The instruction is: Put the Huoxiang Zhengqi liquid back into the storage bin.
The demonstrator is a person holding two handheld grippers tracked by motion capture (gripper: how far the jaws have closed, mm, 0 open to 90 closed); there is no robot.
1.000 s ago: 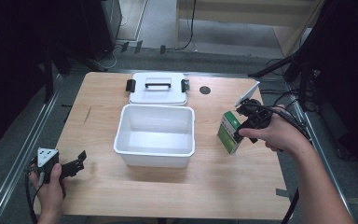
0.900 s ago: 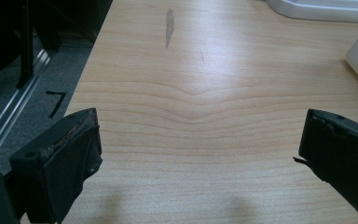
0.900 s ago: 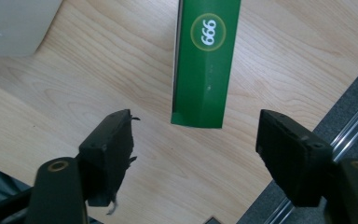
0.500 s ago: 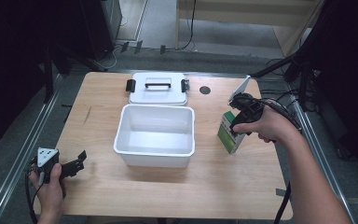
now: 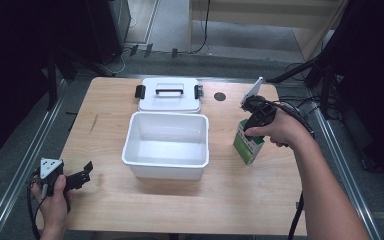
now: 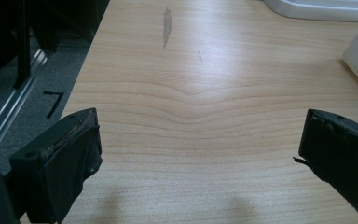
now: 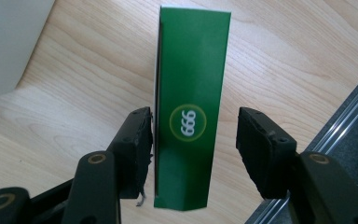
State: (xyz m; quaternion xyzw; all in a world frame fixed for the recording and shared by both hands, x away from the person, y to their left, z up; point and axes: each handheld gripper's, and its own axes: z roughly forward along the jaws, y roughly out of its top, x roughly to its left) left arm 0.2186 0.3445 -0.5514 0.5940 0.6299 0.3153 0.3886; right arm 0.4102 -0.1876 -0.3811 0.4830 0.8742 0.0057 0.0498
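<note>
Right tool (image 7: 193, 140) is seen with its jaws parted around the green box (image 7: 191, 107), one pad touching a side face and the other standing just off; nothing is clamped yet. On the wooden counter (image 5: 145, 205), the white tub (image 5: 166, 145) stands at the middle, its lid (image 5: 170, 95) beyond it, and the box upright to the tub's right. Left tool (image 6: 196, 154) is held wide open over bare wood at the near left. The carton is judged light, thin-walled and easily dented; its narrow sides suit a gentle grip. Its base is hidden.
</note>
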